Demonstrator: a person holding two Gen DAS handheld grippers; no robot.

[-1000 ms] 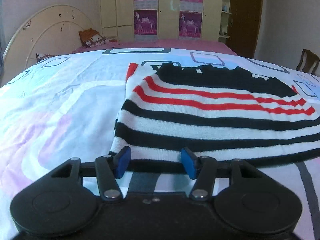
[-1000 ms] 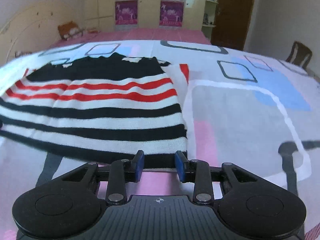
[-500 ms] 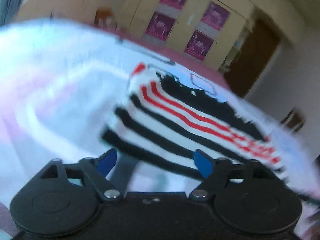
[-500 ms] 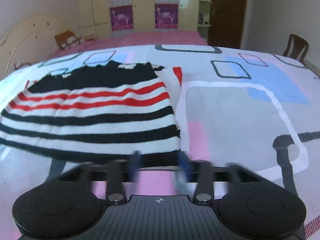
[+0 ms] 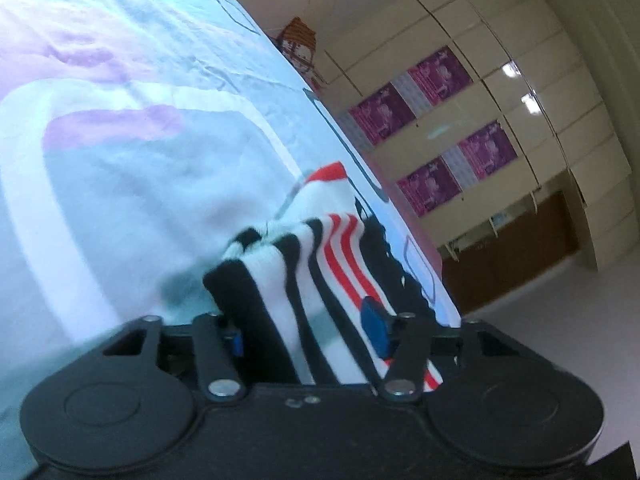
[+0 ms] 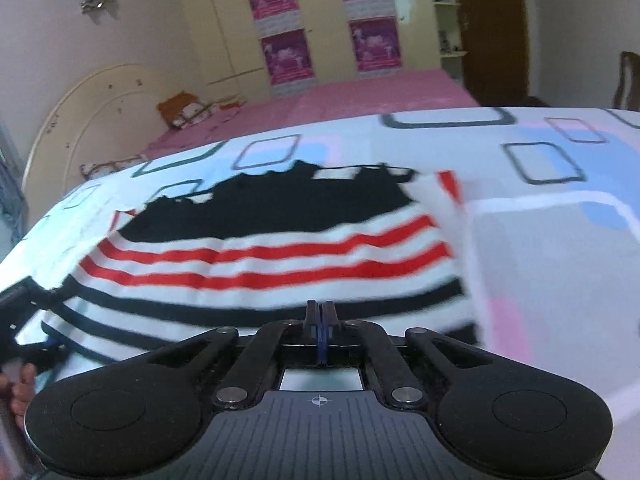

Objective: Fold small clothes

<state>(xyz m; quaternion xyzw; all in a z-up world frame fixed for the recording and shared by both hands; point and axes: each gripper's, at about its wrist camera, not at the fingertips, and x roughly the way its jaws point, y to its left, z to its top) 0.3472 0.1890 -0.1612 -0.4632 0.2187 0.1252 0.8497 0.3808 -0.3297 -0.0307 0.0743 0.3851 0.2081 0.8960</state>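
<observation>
The near hem of the striped sweater [image 5: 320, 280] is hidden behind the left gripper [image 5: 306, 330], whose jaws, just closing, are seen partly open with bunched fabric gathered between them. Open quilt [image 5: 120, 160] lies to its left. In the blurred right view the sweater is spread flat on the bed, black, white and red bands showing. The right gripper [image 6: 320, 312] has its jaws pressed together; fabric between them cannot be made out.

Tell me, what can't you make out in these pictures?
- Right wrist view: whether the shut right gripper pinches the striped garment; its fingers hide the hem.
- Same view: a hand, cut off by the left edge.
- Left wrist view: the garment's far side, behind its own bunched fold.
</observation>
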